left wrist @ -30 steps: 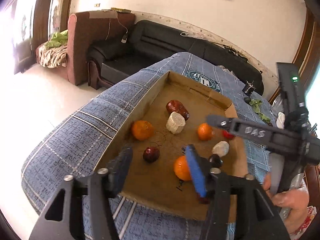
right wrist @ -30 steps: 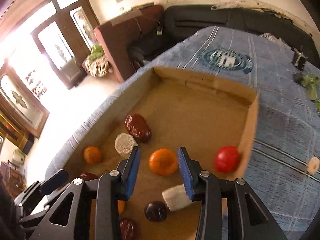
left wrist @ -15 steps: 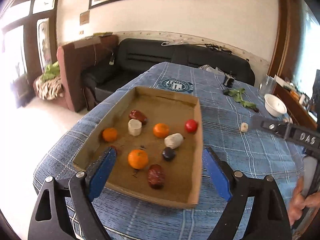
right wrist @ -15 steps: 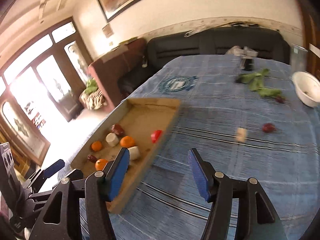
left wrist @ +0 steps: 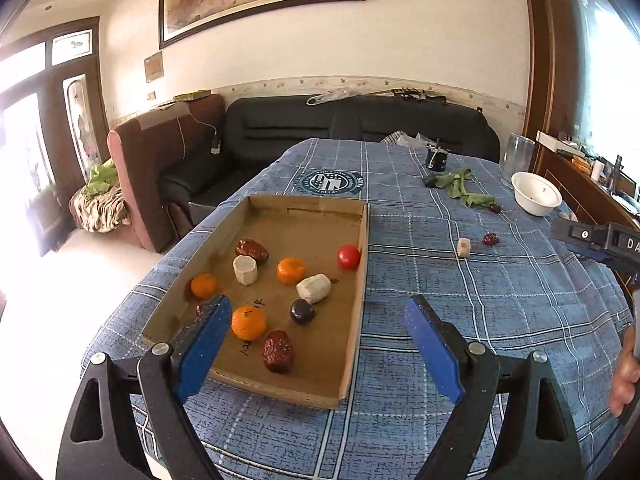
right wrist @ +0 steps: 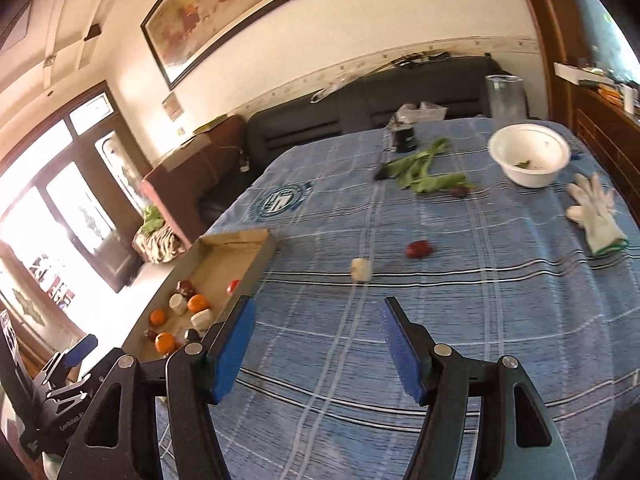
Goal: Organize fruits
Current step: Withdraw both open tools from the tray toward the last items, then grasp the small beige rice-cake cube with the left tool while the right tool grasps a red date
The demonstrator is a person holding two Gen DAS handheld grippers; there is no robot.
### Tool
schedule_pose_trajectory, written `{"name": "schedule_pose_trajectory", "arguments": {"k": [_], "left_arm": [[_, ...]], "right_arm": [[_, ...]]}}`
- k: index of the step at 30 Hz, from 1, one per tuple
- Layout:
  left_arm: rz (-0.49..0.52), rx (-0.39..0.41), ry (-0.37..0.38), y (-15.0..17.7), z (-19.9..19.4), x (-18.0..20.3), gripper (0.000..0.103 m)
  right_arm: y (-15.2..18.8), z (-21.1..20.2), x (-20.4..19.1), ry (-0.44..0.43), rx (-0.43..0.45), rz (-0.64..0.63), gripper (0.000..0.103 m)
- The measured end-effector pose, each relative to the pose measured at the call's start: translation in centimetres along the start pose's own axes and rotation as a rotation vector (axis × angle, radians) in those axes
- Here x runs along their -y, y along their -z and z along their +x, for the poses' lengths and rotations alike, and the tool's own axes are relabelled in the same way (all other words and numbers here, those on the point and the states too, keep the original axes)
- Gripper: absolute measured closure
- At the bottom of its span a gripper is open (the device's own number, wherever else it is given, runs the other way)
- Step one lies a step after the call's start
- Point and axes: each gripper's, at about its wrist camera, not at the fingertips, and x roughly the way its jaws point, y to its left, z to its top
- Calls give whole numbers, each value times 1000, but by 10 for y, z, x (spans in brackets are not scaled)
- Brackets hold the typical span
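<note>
Left tongs [left wrist: 316,344] spread and empty low in frame; right tongs [right wrist: 316,344] opening, nothing between them. Most fruit sits in the cardboard tray [left wrist: 362,280] at left; a pale chunk [right wrist: 361,269] and red fruit [right wrist: 419,249] lie mid-frame on the blue-checked desk [right wrist: 500,320]. Round fruit could roll from a glancing pinch. Sofa behind.

Dark fruit [left wrist: 201,309] half behind blue pad [left wrist: 202,346]

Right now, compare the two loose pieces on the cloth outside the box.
The pale chunk is cream and blocky; the red fruit is dark red and rounded. The chunk lies nearer the box; the red fruit lies nearer the bowl. Both are small, apart, and untouched on the cloth.
</note>
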Motion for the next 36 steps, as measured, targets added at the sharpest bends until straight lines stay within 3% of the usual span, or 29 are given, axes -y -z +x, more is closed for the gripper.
{"name": "schedule_pose_trajectory", "arguments": {"k": [7,15,32,34,36], "left_arm": [[26,-12,7,1,1,12,15],[10,-71,87,4,16,15,15],[85,-178,191,1,75,64,15],[85,-184,198,-2,83,68,15],[84,-186,204,-7,92,73,15]], "right_arm": [[-1,-11,24,36,11,39,33],[-6,11,54,88,-38,89,33],[-45,158,80,255,-200,13,33],[-44,171,85,271,-225,19,35],[-42,177,86,265,-233,20,48]]}}
